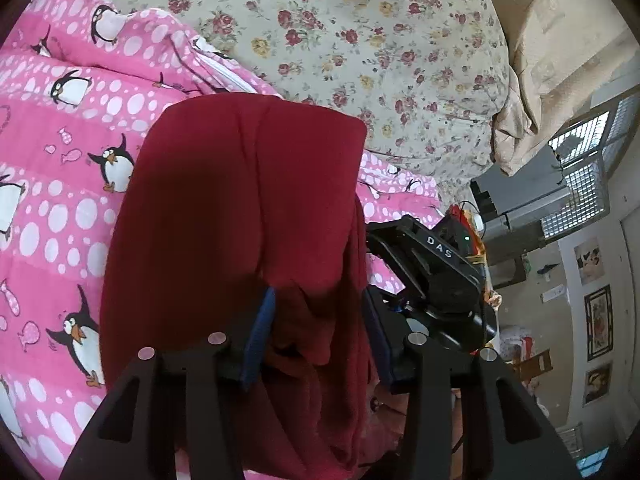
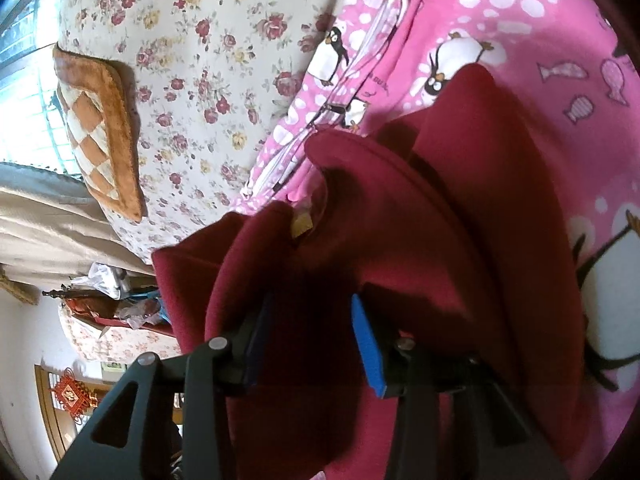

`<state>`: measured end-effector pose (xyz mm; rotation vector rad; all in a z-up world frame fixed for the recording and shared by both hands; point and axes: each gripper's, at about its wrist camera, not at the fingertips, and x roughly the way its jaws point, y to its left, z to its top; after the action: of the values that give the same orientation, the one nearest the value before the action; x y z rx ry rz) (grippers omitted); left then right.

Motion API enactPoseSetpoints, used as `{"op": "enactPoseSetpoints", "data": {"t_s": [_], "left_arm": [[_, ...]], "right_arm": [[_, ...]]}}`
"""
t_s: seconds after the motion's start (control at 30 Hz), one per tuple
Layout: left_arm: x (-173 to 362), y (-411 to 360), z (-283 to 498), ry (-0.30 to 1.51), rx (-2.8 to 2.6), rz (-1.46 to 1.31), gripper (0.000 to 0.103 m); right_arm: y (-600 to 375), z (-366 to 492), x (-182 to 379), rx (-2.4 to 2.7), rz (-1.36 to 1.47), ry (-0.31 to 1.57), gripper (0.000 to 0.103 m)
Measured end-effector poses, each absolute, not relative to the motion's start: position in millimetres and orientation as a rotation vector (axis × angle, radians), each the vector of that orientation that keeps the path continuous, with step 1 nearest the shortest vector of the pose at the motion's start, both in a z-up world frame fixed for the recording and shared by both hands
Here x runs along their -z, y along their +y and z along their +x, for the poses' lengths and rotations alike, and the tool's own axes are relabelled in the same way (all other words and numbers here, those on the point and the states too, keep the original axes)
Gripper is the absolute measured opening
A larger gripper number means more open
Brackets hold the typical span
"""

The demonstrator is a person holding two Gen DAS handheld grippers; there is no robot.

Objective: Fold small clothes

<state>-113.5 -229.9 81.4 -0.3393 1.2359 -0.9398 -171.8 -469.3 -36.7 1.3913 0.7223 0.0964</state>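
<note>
Left claw (image 1: 320,336) hangs over the dark red garment (image 1: 248,208) with its blue pads (image 1: 262,336) spread; a raised ridge of the red cloth sits in the gap between them, and the pads do not visibly press on it. From this claw the garment stretches ahead as a broad, mostly smooth panel with a lengthwise crease, ending in a straight folded edge on the pink penguin-print quilt (image 1: 60,184). Beyond that edge lies the floral bedspread (image 1: 360,40). Just right of the left claw, the black body of the other tool reaches in at the cloth's right border.

Right claw (image 2: 312,336) is likewise spread, its blue pads (image 2: 370,352) on either side of a shadowed dip of the same red garment (image 2: 420,208), with no pinch to be seen. Here the cloth bunches into thick rolled folds ahead of the claw, a small tan label showing in the neckline, and it rests on the pink quilt (image 2: 540,20).
</note>
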Motion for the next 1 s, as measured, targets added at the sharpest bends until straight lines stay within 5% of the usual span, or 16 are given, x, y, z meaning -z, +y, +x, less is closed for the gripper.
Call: {"op": "enactPoseSetpoints", "data": {"t_s": [0.27,0.43,0.67,0.87,1.0], "left_arm": [[-99.8,-225.0,-119.5,1.187,0.894,-0.274,0.023],[-113.4,-210.9,-113.4,1.082,0.705,-0.163,0.032],[-86.1,-201.4,-84.9,1.129,0.513,-0.082,0.032],[-60.7,-201.8,-58.6,1.204,0.421,-0.076,0.032],[-56.7,-203.1,-58.0,1.201,0.420,-0.067,0.032]], "right_arm": [[-467.2,-169.2,36.4,-0.095,1.373,0.735,0.043],[-466.5,-168.8,35.4,-0.093,1.365,0.740,0.043],[-470.6,-179.9,39.3,-0.074,1.466,0.657,0.044],[-476.7,-188.2,45.5,-0.090,1.565,0.576,0.048],[-469.1,-181.8,32.4,-0.086,1.473,0.611,0.059]]}}
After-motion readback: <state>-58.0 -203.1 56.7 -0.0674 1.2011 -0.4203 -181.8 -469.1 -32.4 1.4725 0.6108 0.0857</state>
